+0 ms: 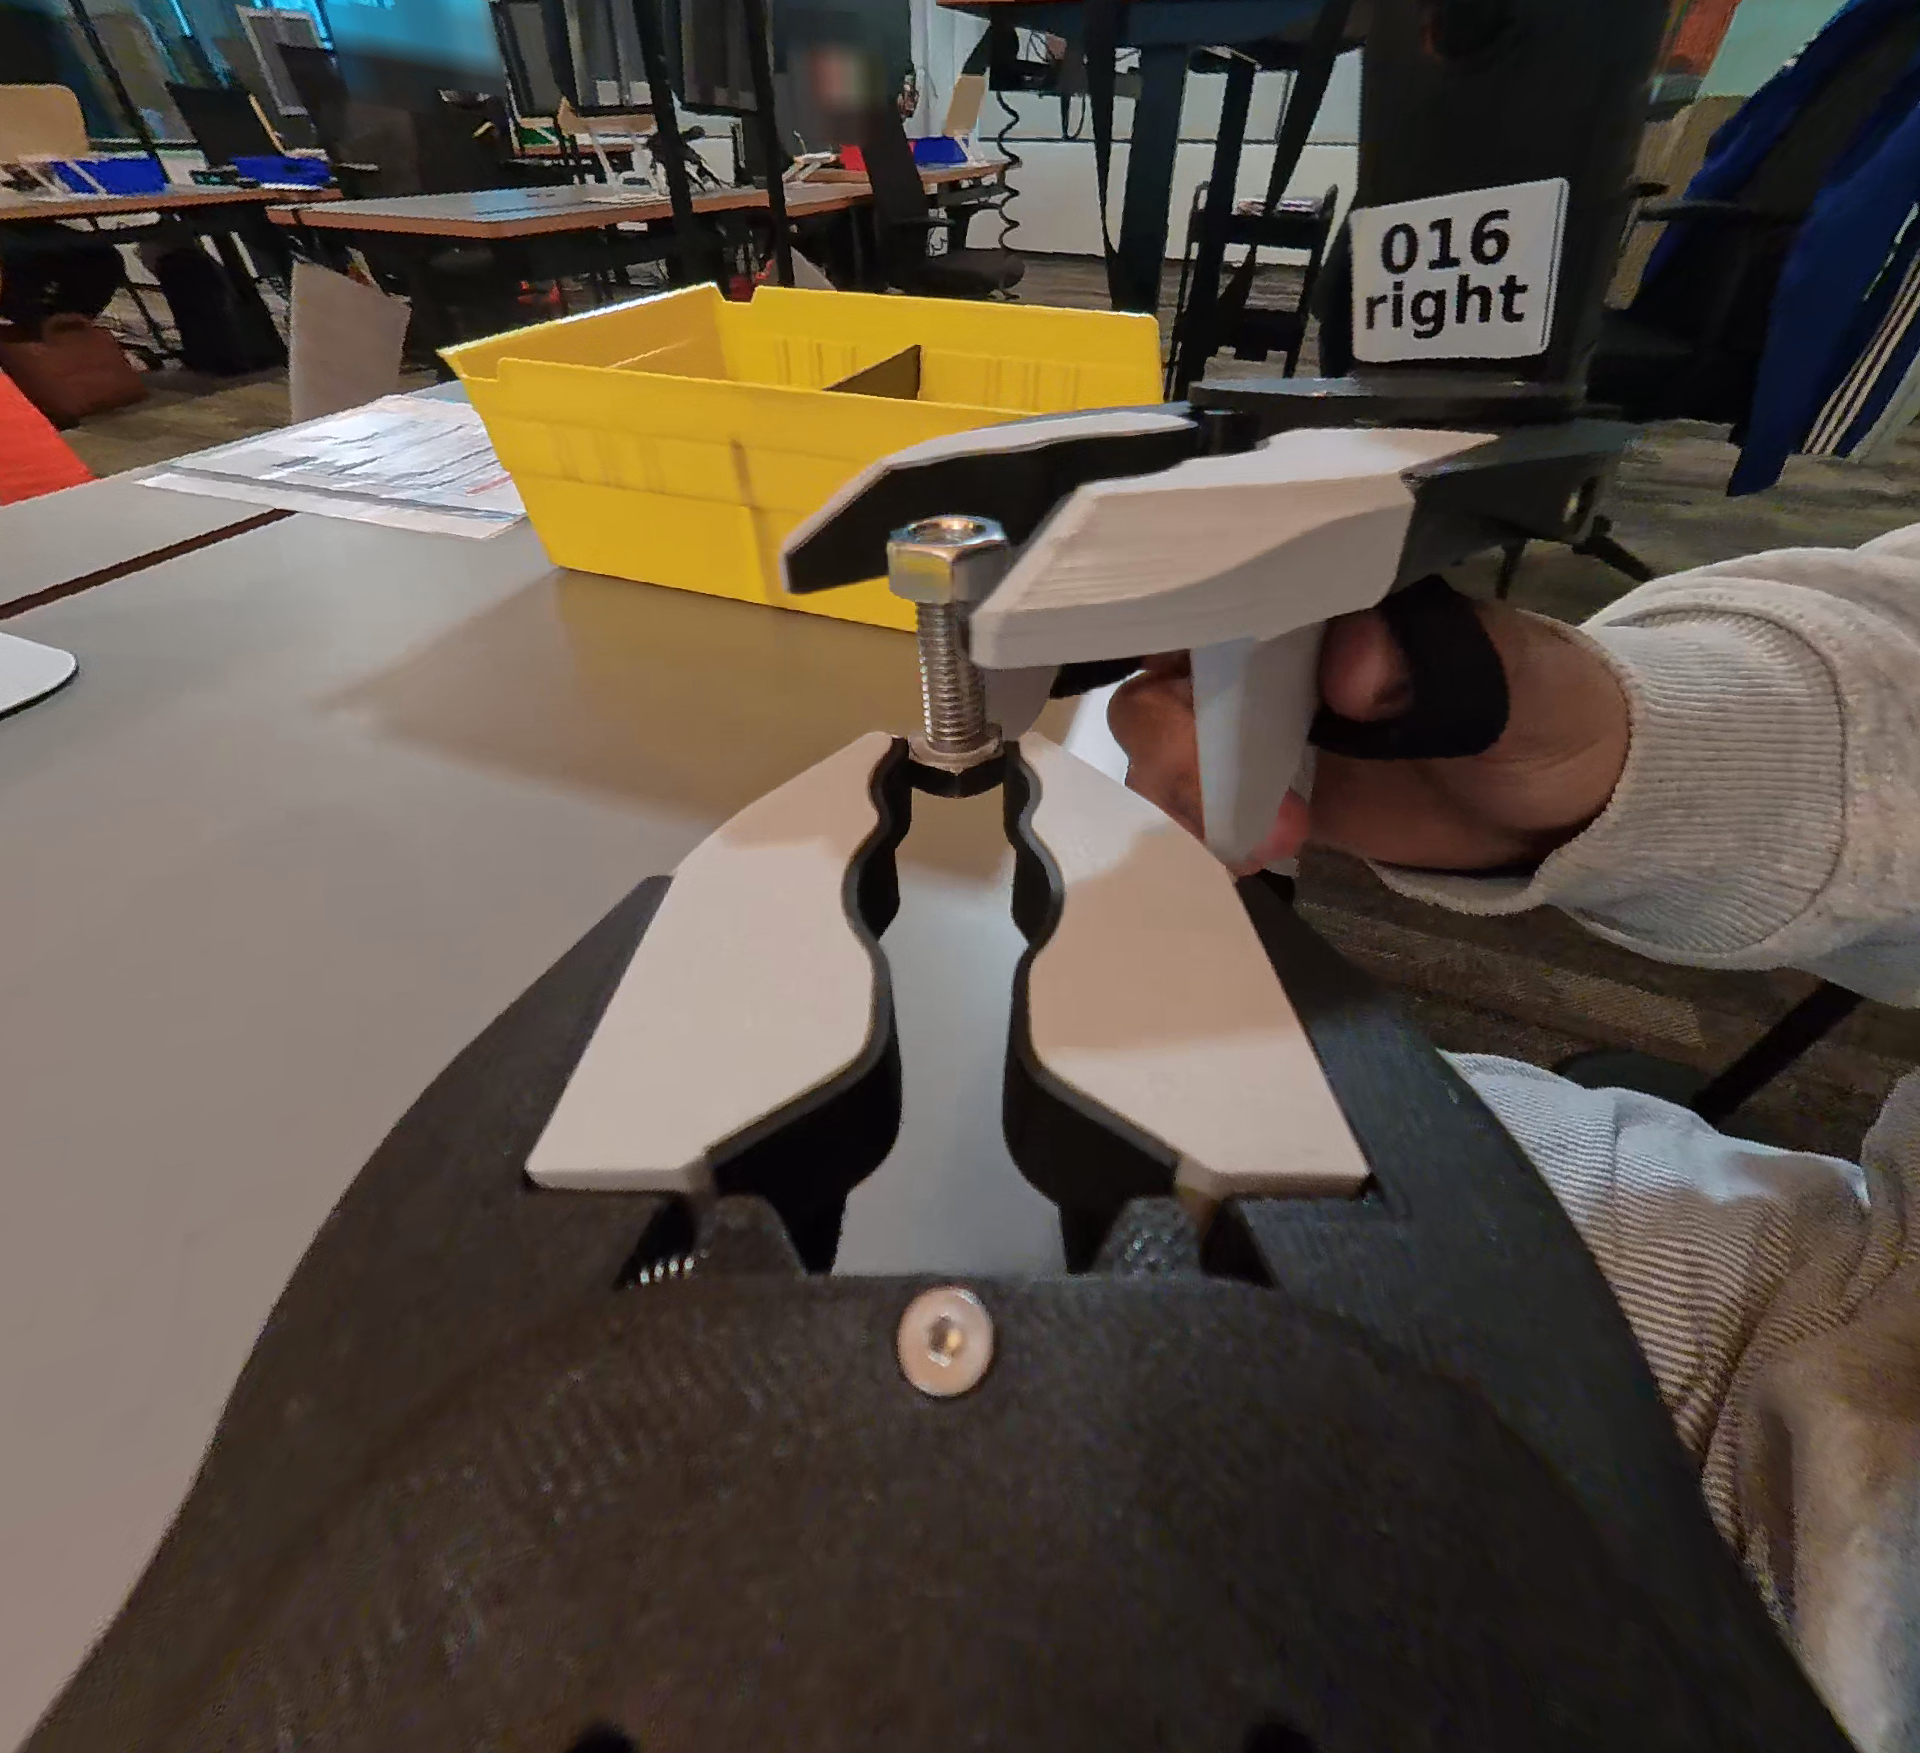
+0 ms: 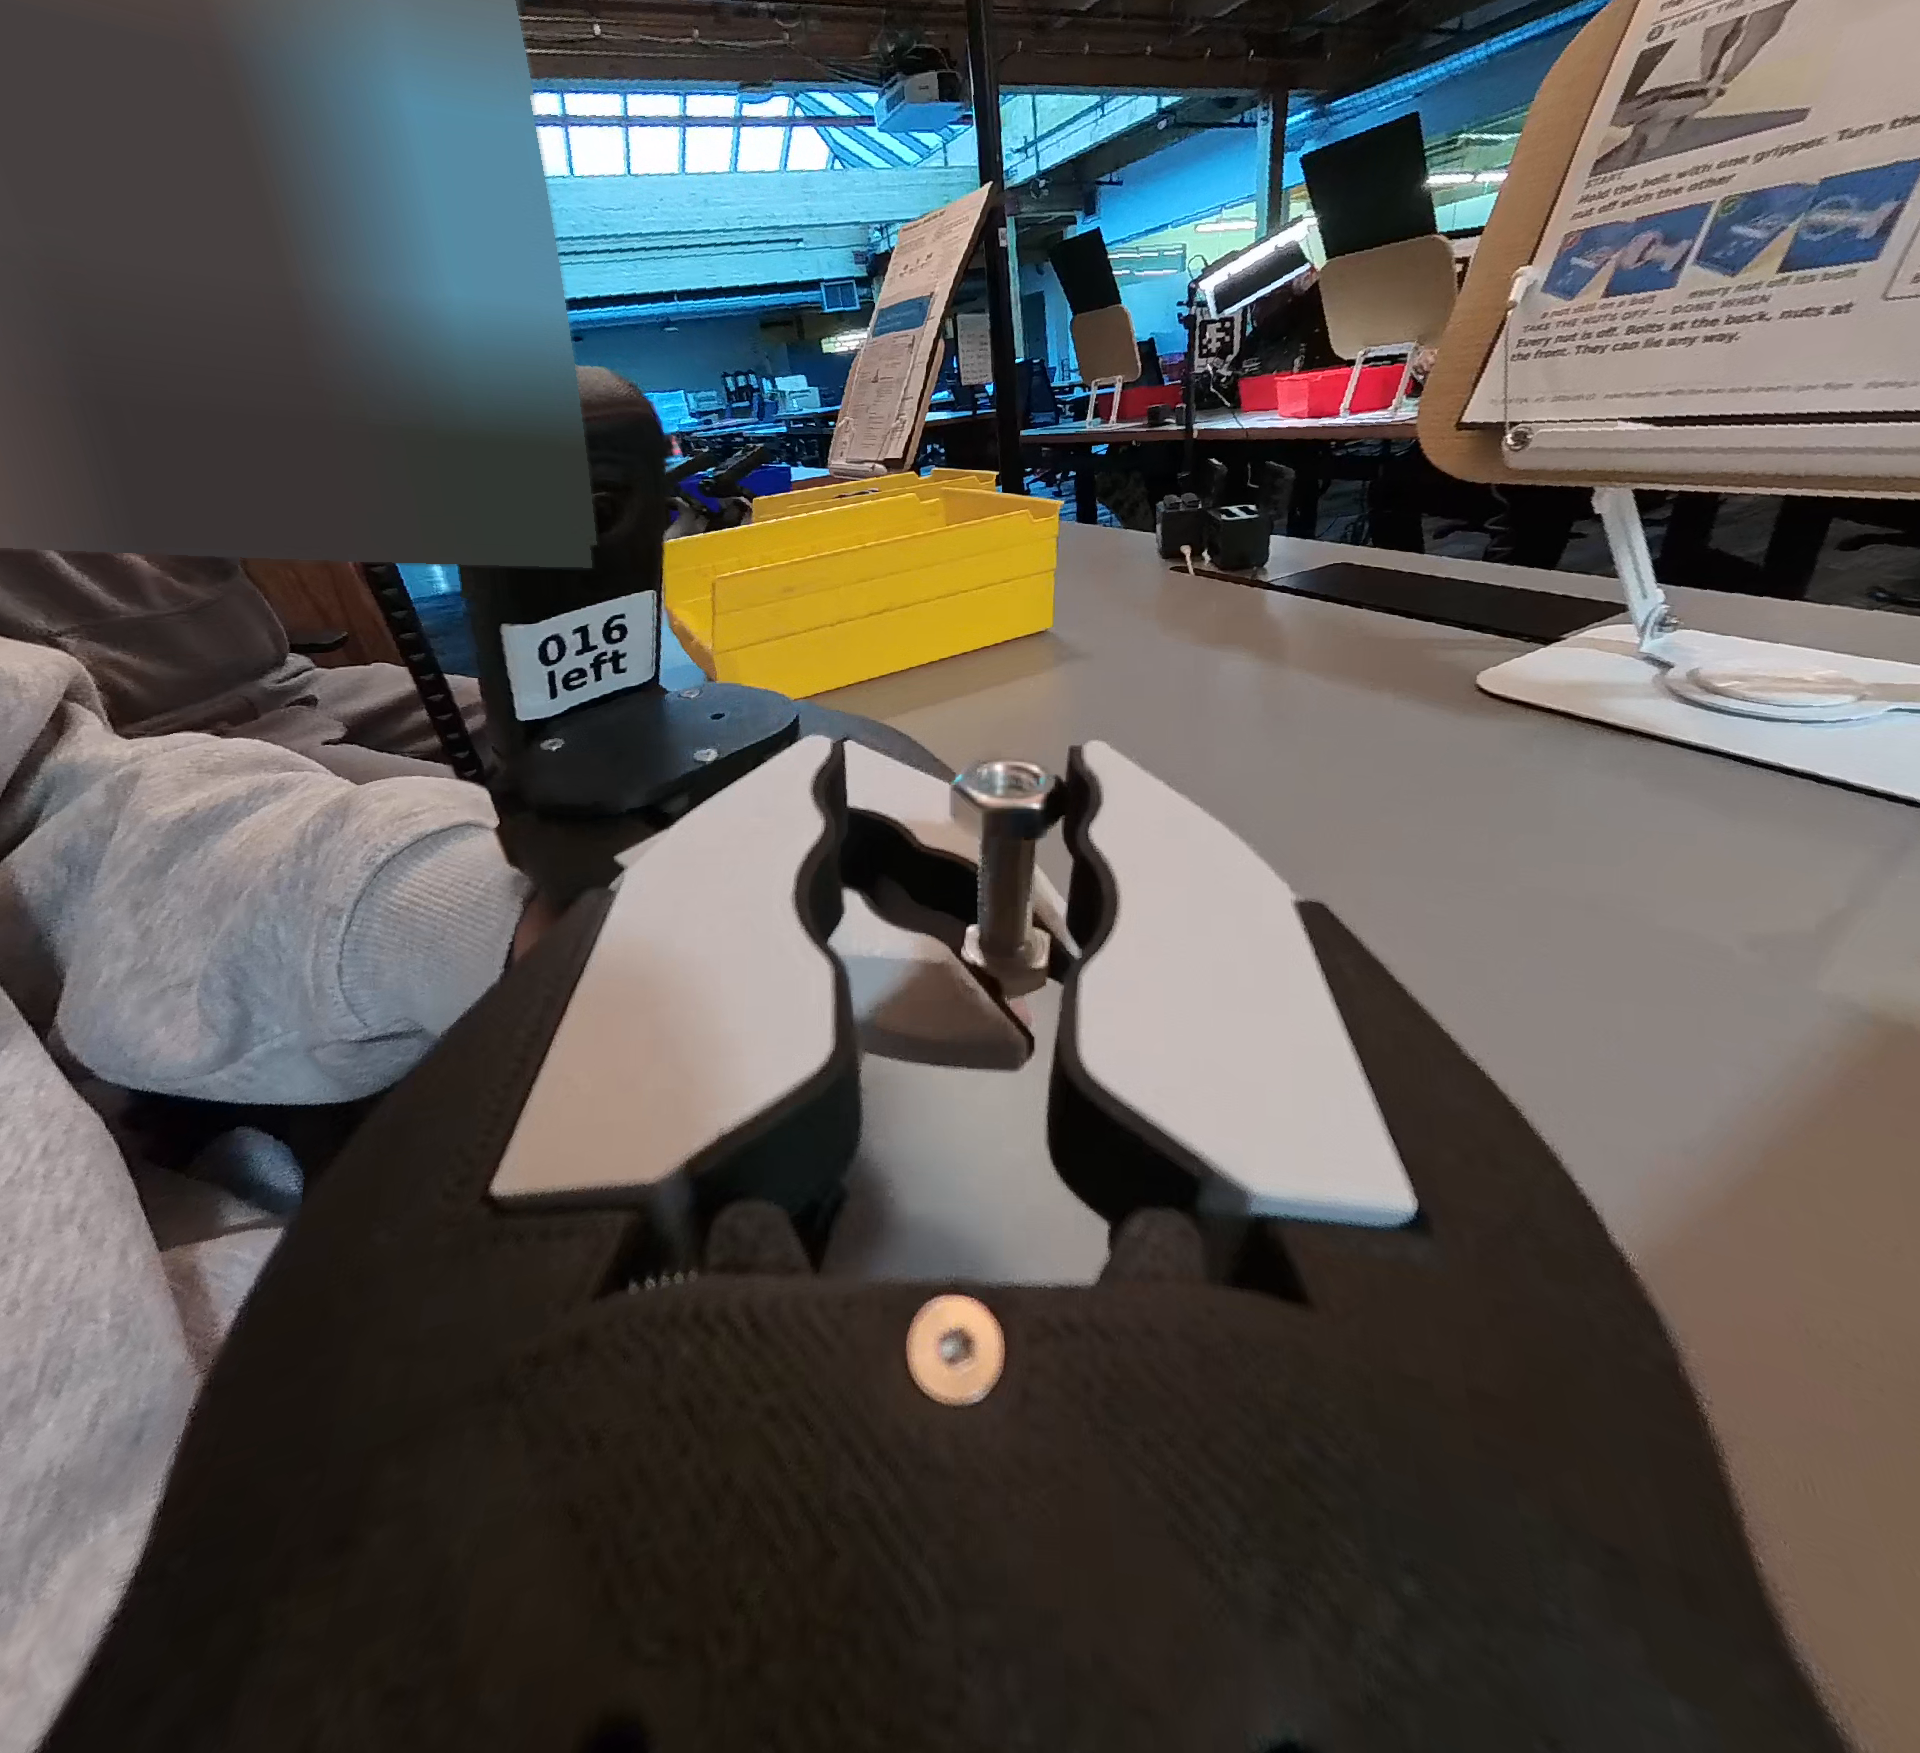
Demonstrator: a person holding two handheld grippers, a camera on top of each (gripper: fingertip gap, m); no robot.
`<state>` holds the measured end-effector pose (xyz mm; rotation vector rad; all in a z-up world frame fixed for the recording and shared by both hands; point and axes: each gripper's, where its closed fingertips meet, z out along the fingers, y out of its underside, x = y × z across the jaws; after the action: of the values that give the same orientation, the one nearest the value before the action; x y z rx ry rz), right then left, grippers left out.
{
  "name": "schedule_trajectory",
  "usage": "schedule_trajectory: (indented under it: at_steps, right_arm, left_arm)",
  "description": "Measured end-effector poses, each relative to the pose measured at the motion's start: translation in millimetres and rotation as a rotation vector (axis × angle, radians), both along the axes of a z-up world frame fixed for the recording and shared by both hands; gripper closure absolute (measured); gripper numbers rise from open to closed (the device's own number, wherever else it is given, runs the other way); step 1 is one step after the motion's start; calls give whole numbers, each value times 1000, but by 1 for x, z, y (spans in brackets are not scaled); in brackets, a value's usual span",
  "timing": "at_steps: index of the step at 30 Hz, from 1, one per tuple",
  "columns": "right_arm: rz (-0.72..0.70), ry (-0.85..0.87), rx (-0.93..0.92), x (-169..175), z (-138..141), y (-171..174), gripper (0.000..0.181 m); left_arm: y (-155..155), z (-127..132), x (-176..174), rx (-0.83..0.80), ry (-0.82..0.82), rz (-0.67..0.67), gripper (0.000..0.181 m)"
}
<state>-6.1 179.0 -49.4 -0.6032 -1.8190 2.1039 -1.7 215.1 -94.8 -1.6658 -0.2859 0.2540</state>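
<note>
Standing upright above the grey table, a threaded steel bolt is clamped at its head by the left gripper; the right gripper closes on the hex nut at 12 o'clock. A yellow bin sits beyond at 11 o'clock.

Black gripper, grey fingers, grey sleeve

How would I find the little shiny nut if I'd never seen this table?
Start at the yellow bin on the grey table. In front of it, two grippers meet around an upright silver bolt, the left gripper holding its bottom end. The nut is the six-sided ring at the bolt's top, between the right gripper's jaws.
</note>
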Motion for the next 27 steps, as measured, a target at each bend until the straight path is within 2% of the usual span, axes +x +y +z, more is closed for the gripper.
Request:
schedule_trajectory:
  at_steps: [7,27]
  right_arm:
    - [10,-12,4,1,-2,0,155]
    - [-20,0,-7,-3,0,2,139]
  left_arm:
    - [3,-1,6,-19,35,-24,165]
    - [-8,3,-12,66,-71,44,164]
